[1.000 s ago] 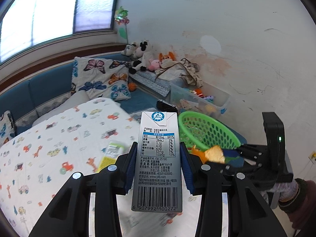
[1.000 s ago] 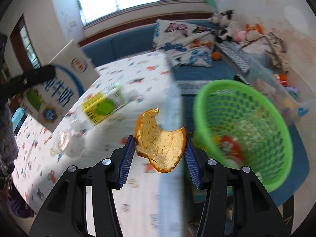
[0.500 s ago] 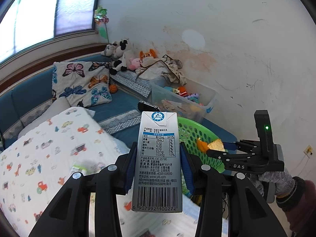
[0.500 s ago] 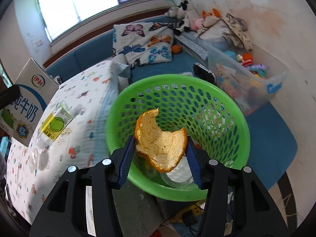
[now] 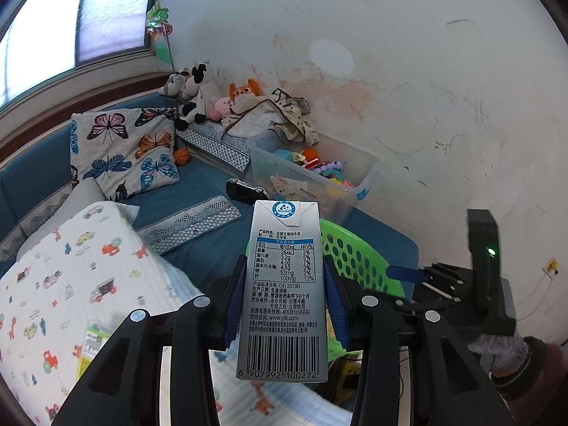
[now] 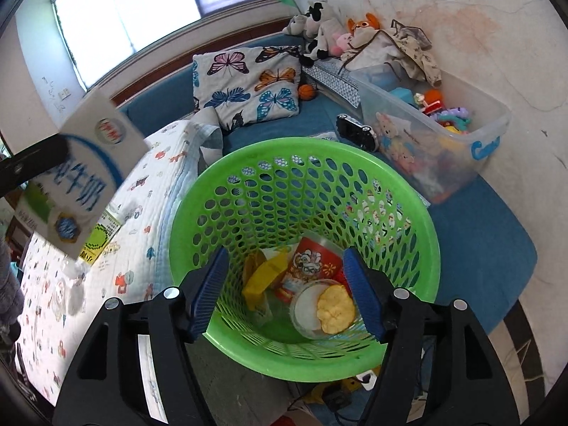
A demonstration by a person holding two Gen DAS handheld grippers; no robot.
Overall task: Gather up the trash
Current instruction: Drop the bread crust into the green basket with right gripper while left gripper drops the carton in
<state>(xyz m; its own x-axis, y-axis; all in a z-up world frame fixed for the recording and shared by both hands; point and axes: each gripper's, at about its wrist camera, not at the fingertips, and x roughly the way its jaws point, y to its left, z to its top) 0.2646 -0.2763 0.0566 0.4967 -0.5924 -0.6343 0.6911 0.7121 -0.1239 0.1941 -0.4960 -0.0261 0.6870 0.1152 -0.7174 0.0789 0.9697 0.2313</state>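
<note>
My left gripper (image 5: 284, 305) is shut on a silver milk carton (image 5: 283, 291), held upright near the green basket (image 5: 358, 259). The carton also shows at the left of the right wrist view (image 6: 81, 177). My right gripper (image 6: 285, 291) is open and empty, right above the green basket (image 6: 227, 191). The orange peel (image 6: 335, 309) lies in the basket bottom on a clear cup (image 6: 305, 309), beside a red wrapper (image 6: 309, 266) and yellow trash (image 6: 264, 277). The right gripper shows at the right of the left wrist view (image 5: 408, 272).
A quilt with cartoon prints (image 5: 64, 269) covers the table at left, with a green-yellow packet (image 6: 101, 236) on it. A clear toy bin (image 6: 433, 142) sits behind the basket on the blue sofa (image 6: 479, 241). A butterfly pillow (image 6: 248, 85) and plush toys (image 6: 319, 25) lie further back.
My right gripper opened over the basket and the orange peel dropped onto the clear cup inside. My left gripper with the carton swung right, toward the basket.
</note>
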